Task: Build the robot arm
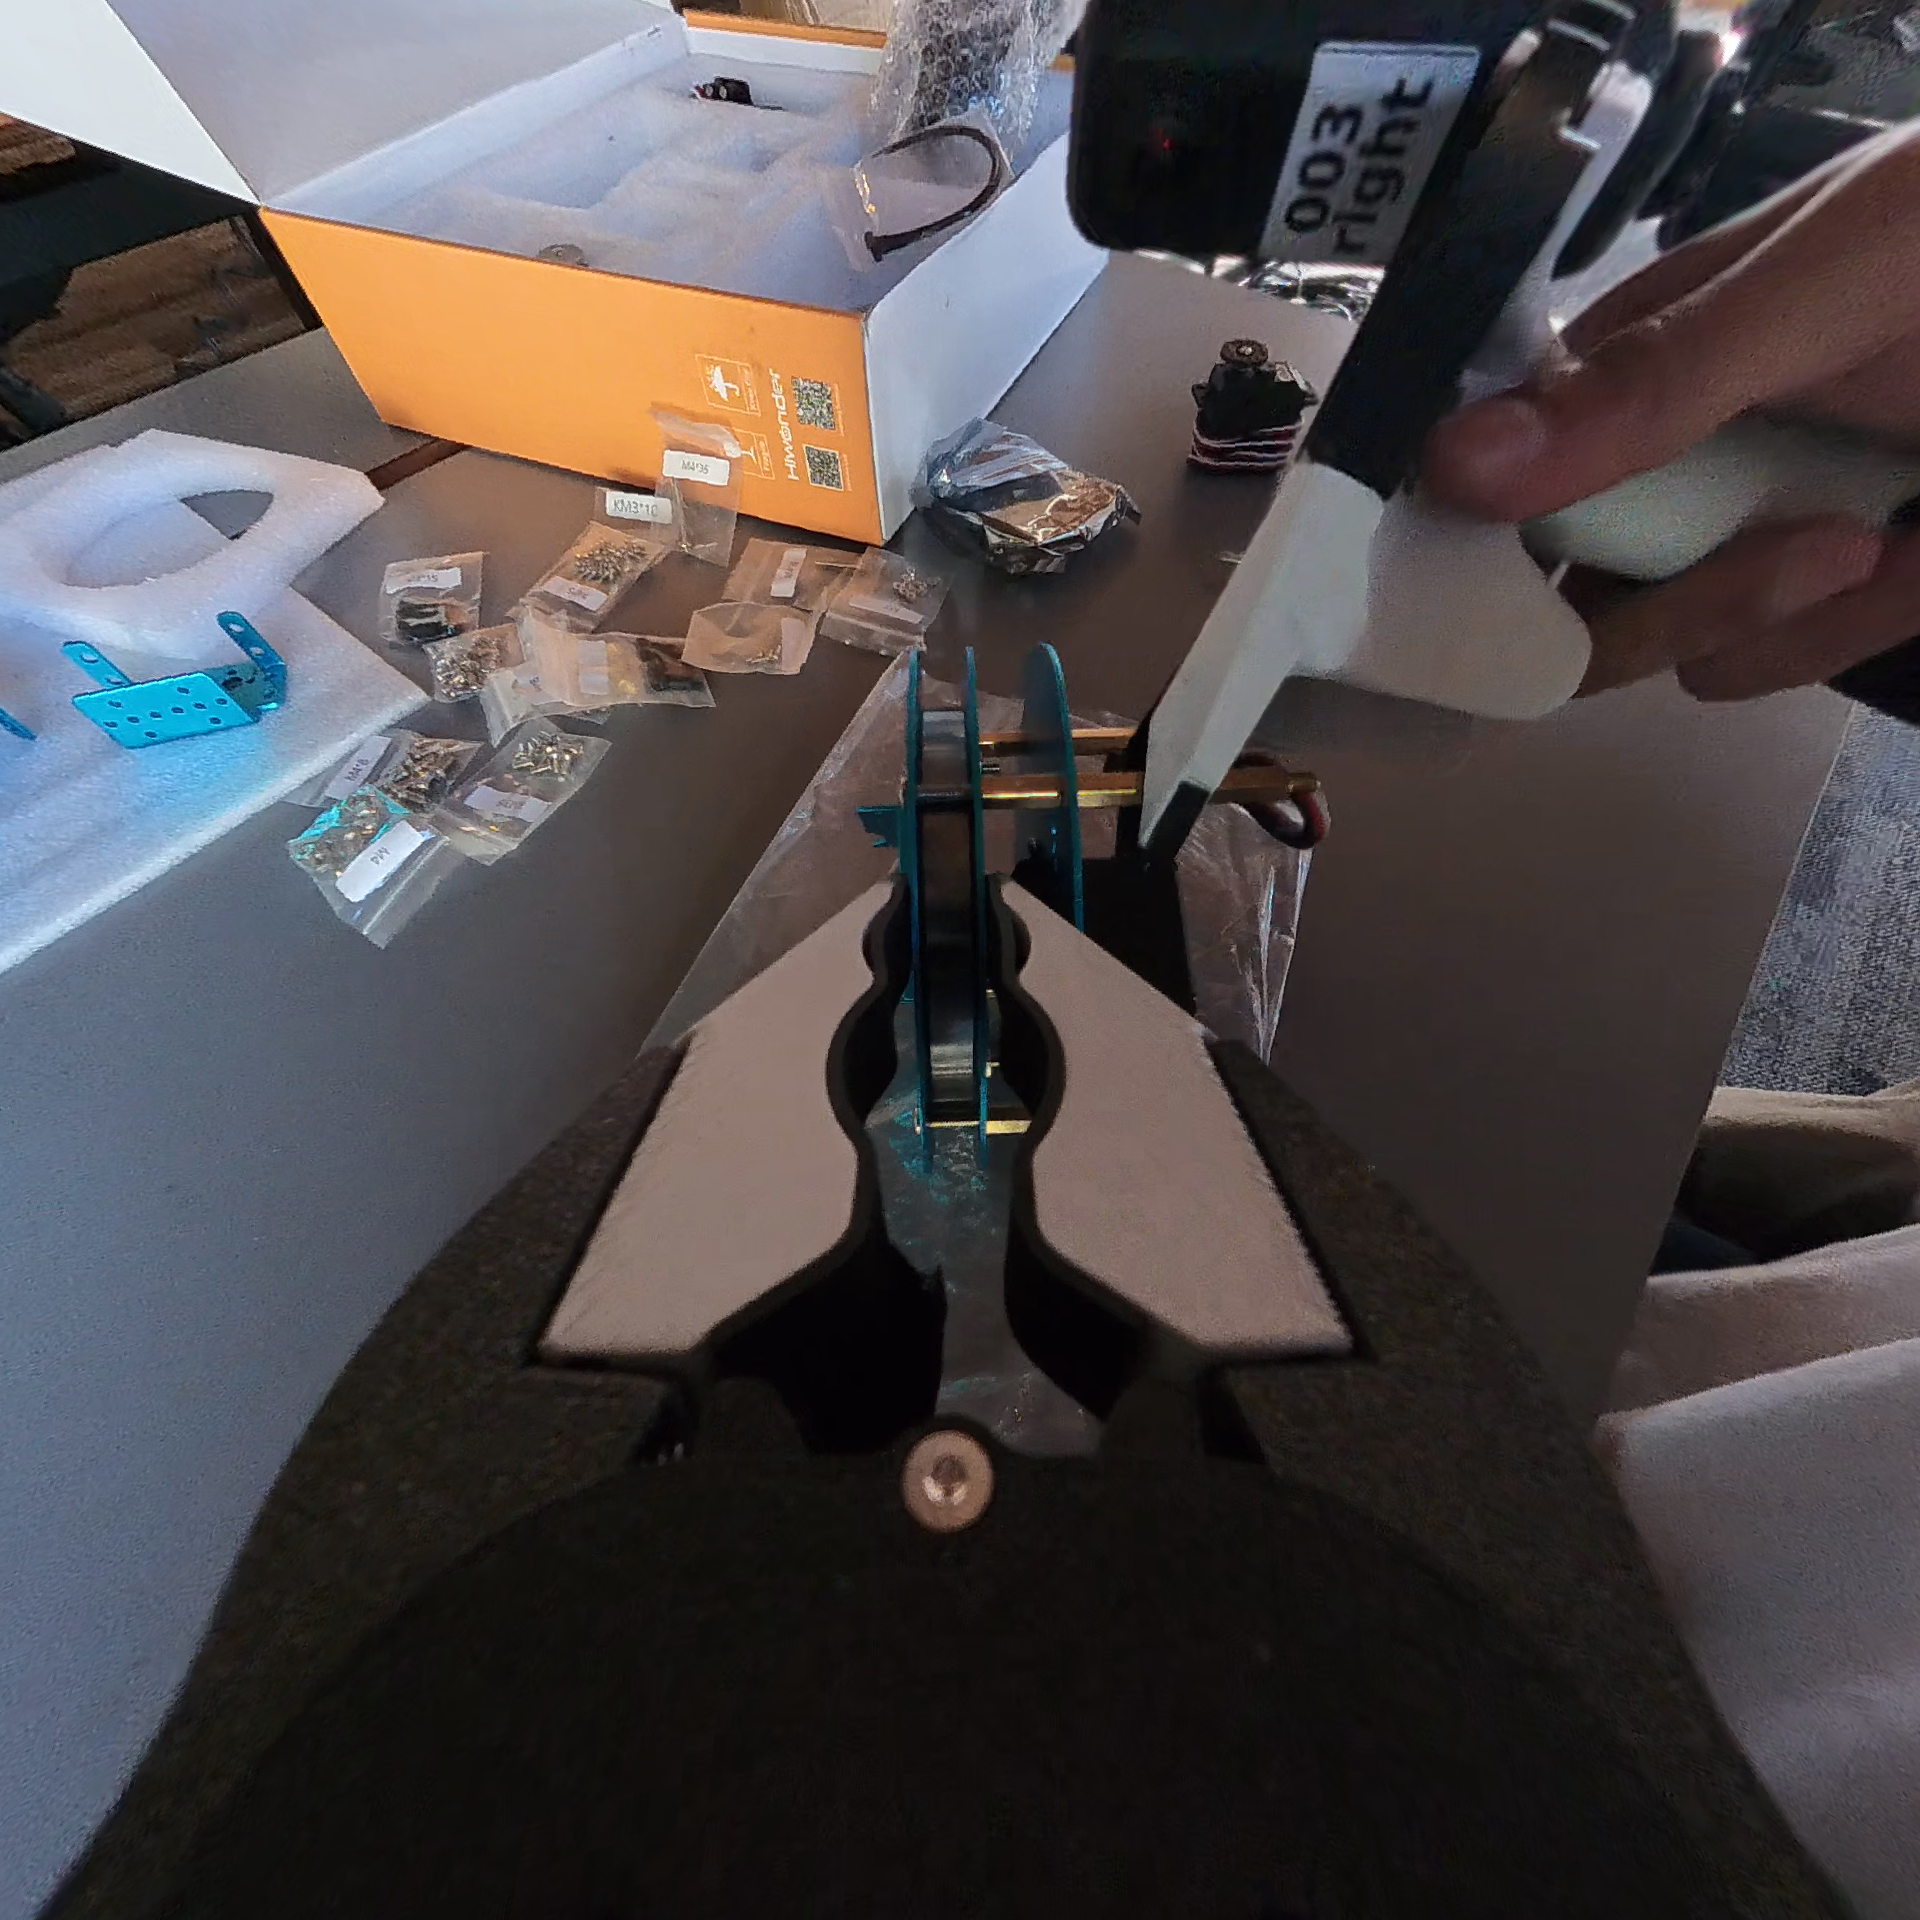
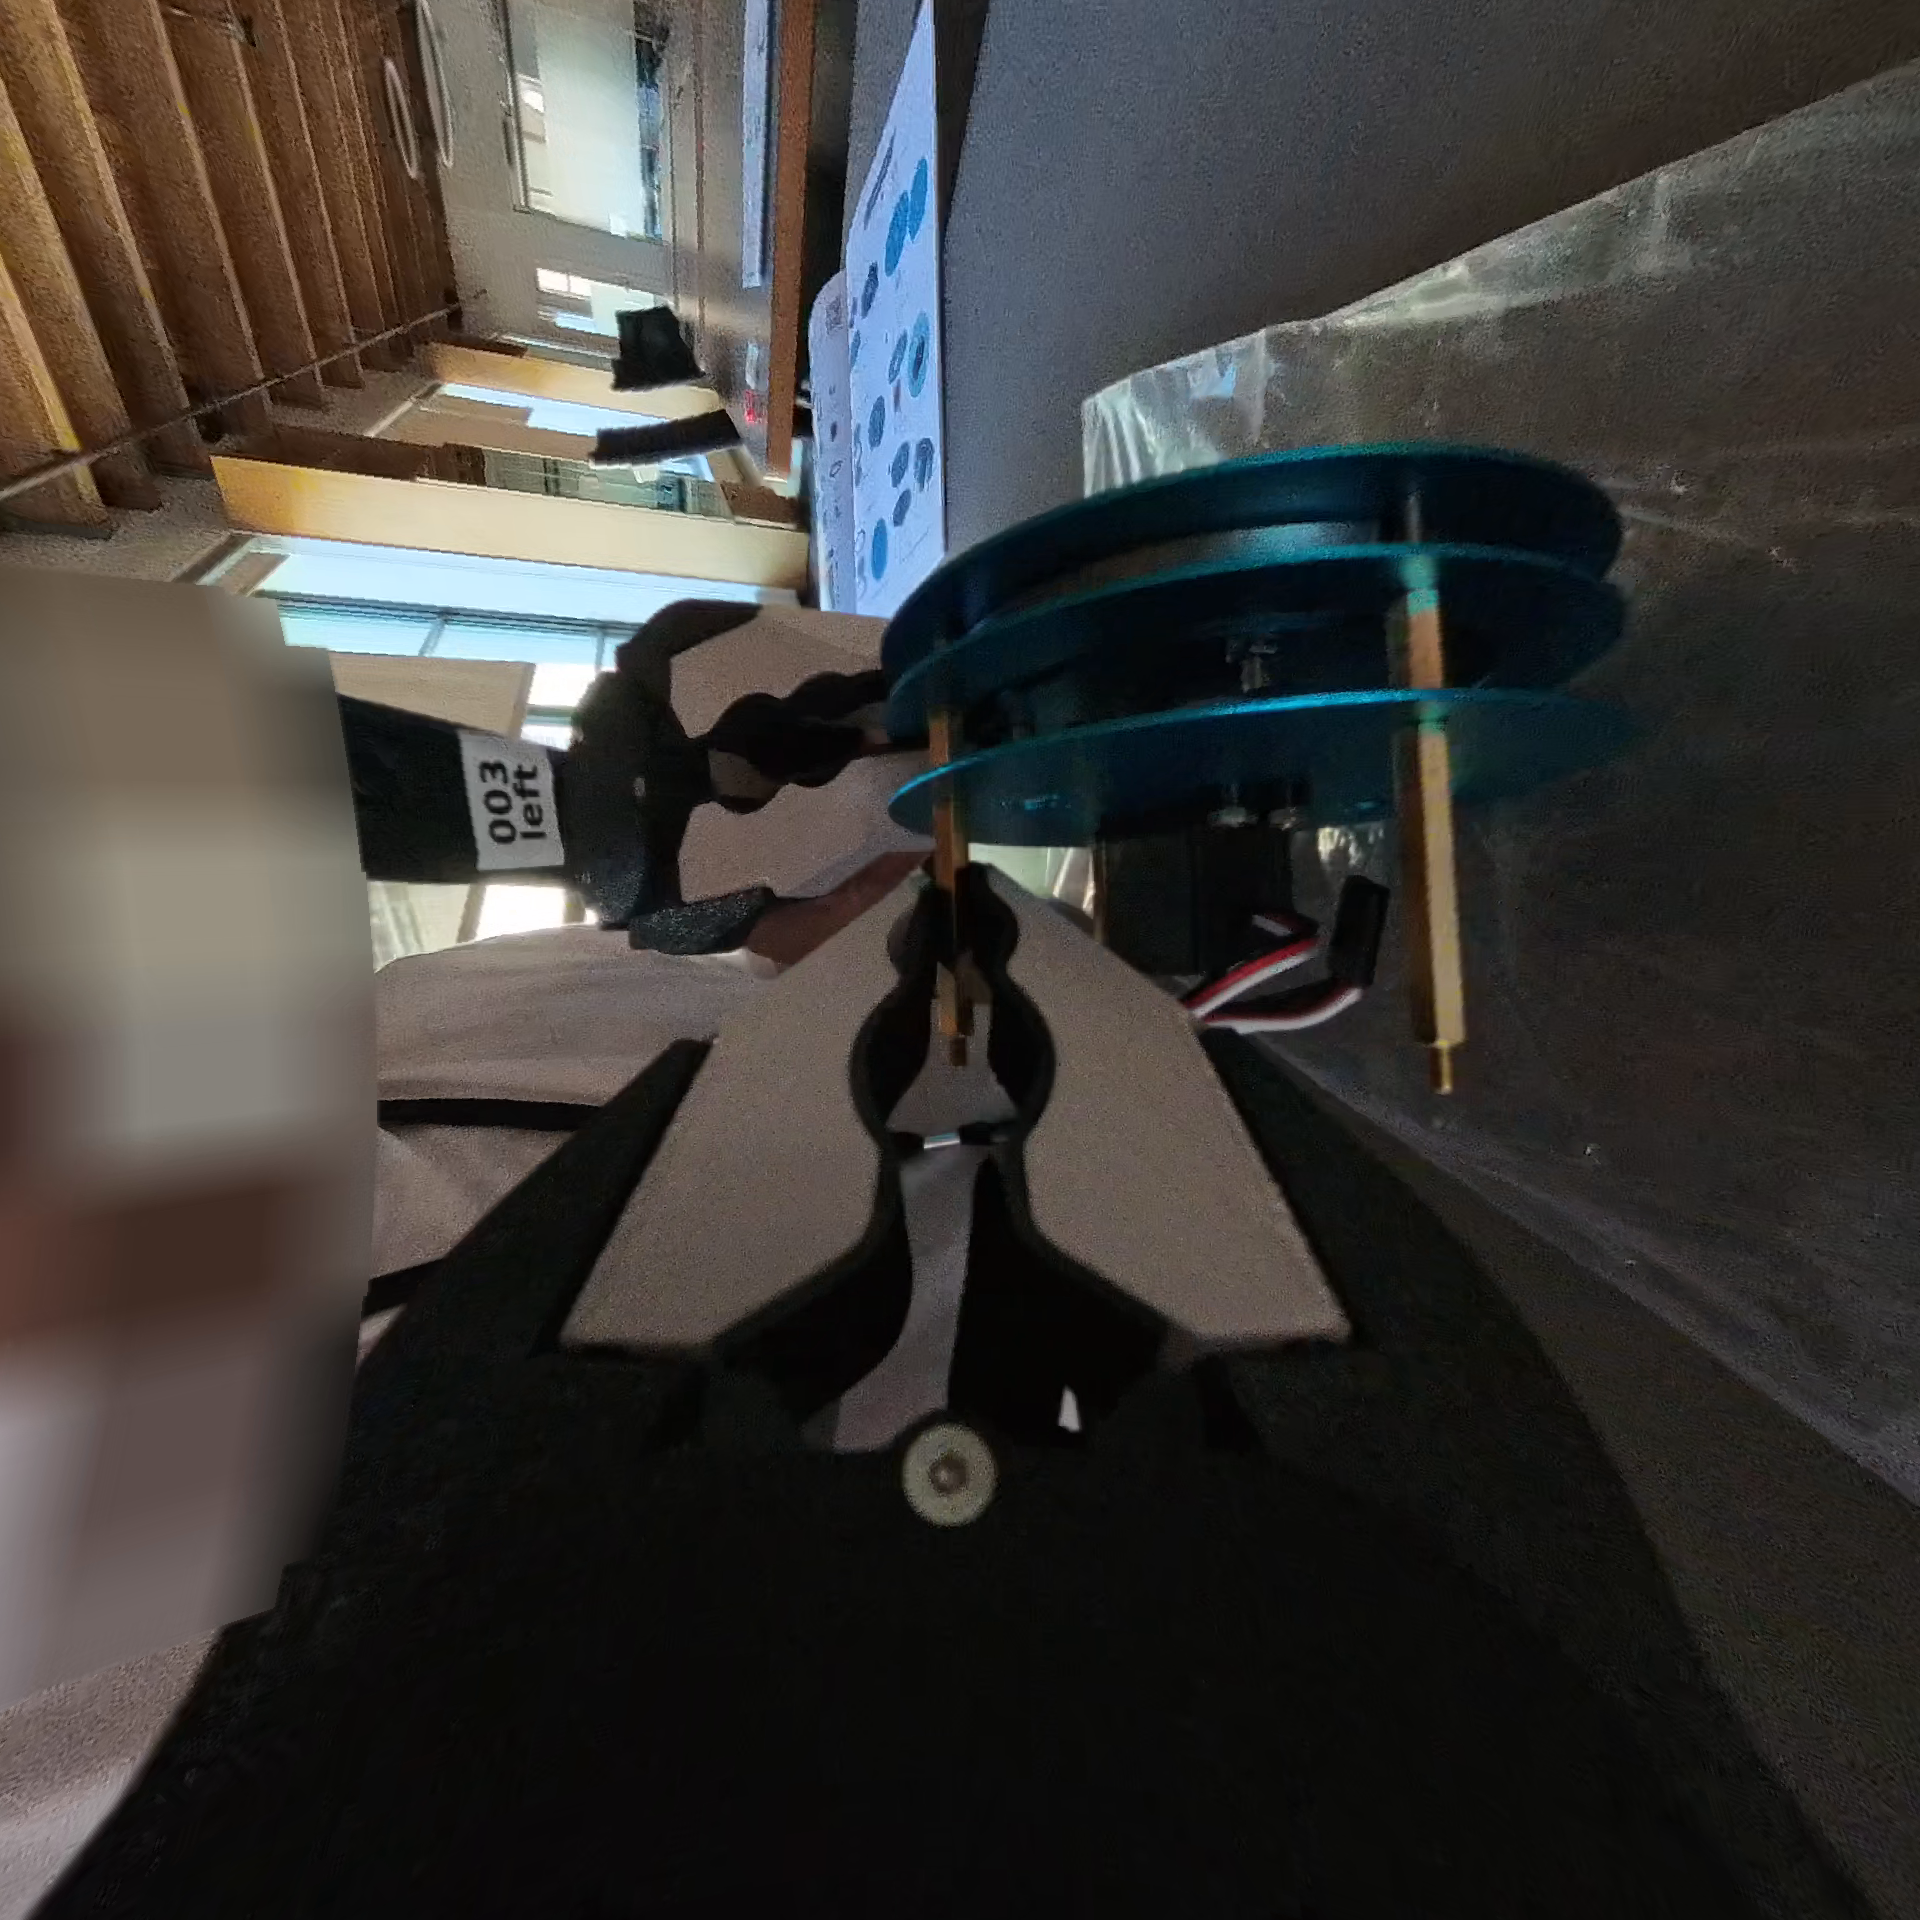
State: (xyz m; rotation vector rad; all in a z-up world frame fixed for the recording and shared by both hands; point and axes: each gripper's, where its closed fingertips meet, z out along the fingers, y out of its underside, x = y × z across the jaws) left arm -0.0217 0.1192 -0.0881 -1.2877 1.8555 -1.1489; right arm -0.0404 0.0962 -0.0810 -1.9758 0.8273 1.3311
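A blue disc assembly (image 1: 1049, 769) with three round blue plates, brass standoffs and a black servo lies on its side over a clear plastic bag (image 1: 790, 831) on the grey table. My left gripper (image 1: 948, 904) is shut on the rims of two plates. My right gripper (image 1: 1169, 810) comes in from the upper right onto a brass standoff (image 1: 1039, 798). In the right wrist view my right gripper (image 2: 951, 894) is shut on that standoff (image 2: 948, 790) below the lowest plate (image 2: 1247, 758). The left gripper (image 2: 868, 727) holds the plates' far edge. The servo (image 2: 1195, 904) trails red, white and black wires (image 2: 1278, 987).
An open orange and white box (image 1: 582, 343) stands at the back. Several small bags of screws (image 1: 520, 675) lie left of the assembly. White foam (image 1: 125, 582) with a blue bracket (image 1: 177, 696) lies far left. A loose servo (image 1: 1252, 416) and a dark bag (image 1: 1023, 499) lie behind.
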